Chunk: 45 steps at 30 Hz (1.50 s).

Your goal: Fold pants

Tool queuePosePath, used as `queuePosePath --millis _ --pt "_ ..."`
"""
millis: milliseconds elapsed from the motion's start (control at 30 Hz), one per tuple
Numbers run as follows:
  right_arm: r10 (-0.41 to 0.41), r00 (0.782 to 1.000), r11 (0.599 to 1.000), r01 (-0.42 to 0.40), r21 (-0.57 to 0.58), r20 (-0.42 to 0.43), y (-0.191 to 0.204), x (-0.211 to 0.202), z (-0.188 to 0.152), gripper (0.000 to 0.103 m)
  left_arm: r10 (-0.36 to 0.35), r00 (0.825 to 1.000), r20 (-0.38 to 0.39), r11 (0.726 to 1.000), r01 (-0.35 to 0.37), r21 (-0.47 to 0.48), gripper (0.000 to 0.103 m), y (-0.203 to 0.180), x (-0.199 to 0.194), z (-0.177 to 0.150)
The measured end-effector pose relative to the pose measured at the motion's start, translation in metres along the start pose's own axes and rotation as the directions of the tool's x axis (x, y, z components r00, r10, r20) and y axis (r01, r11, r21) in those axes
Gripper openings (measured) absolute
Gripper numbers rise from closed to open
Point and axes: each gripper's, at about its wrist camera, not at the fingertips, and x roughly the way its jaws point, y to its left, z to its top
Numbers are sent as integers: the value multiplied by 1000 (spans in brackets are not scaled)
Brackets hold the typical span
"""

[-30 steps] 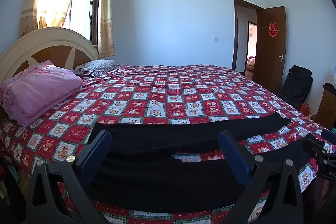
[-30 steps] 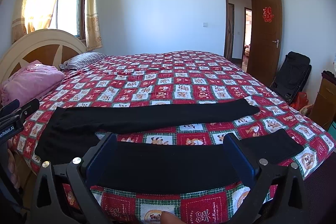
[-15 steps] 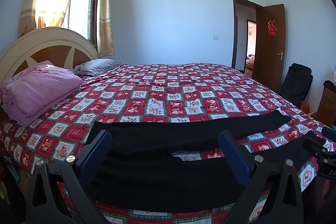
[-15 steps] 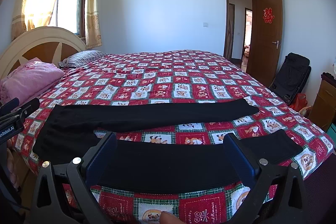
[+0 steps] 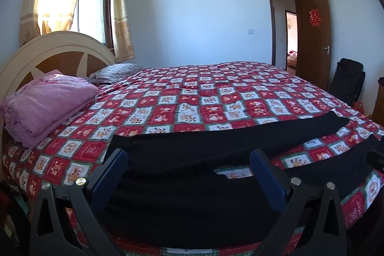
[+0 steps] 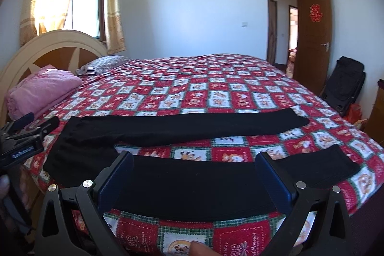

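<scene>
Across the bottom of both wrist views, the left tool (image 5: 188, 161) and right tool (image 6: 193, 163) hang with fingers spread apart, gripping nothing. Compared with a second ago, each view has tipped slightly so the black pants (image 6: 182, 176) sit a little higher in frame, though the garment itself lies unmoved. It is spread flat along the near edge of the bed (image 6: 216, 92), legs splayed apart, so folding seems not yet begun. Farther back, upper left, rests a pink blanket (image 5: 48, 104).
</scene>
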Motion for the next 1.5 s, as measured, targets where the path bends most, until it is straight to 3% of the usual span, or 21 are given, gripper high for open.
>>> queuePosePath --millis 200,433,500,533,667,733,900,967,1100,1267,1500 --pt "17 992 999 -13 37 -127 -21 49 -12 102 162 986 -44 987 -162 -11 103 71 63 2" --pt "-3 980 996 22 90 -197 -61 95 -10 98 195 961 -197 979 -204 -26 103 142 147 2" --pt "3 979 996 15 90 -204 -73 106 -5 84 178 958 -227 983 -185 -12 101 149 167 2" --pt "-15 977 996 32 79 -214 -79 112 -2 78 174 956 -236 983 -182 -12 94 152 177 2" --pt "-42 972 996 58 65 -233 -98 128 7 66 123 945 -302 992 -128 1 79 157 214 -3" --pt "-59 969 994 78 70 -239 -109 136 13 66 90 935 -344 995 -98 -7 62 161 231 -7" --pt "-109 964 984 140 113 -243 -145 150 28 66 12 925 -380 997 -42 -69 54 171 252 -11" --pt "-131 961 976 167 137 -243 -161 155 35 66 -46 923 -382 995 9 -98 38 173 256 -12" --pt "-173 950 955 226 190 -261 -201 166 47 65 -68 921 -384 993 27 -111 22 177 260 -9" --pt "-235 930 926 303 227 -283 -250 181 61 65 -67 924 -377 995 36 -88 15 173 259 -7" --pt "-342 879 891 415 181 -332 -315 219 85 65 -55 921 -386 998 35 -60 15 170 265 -7"
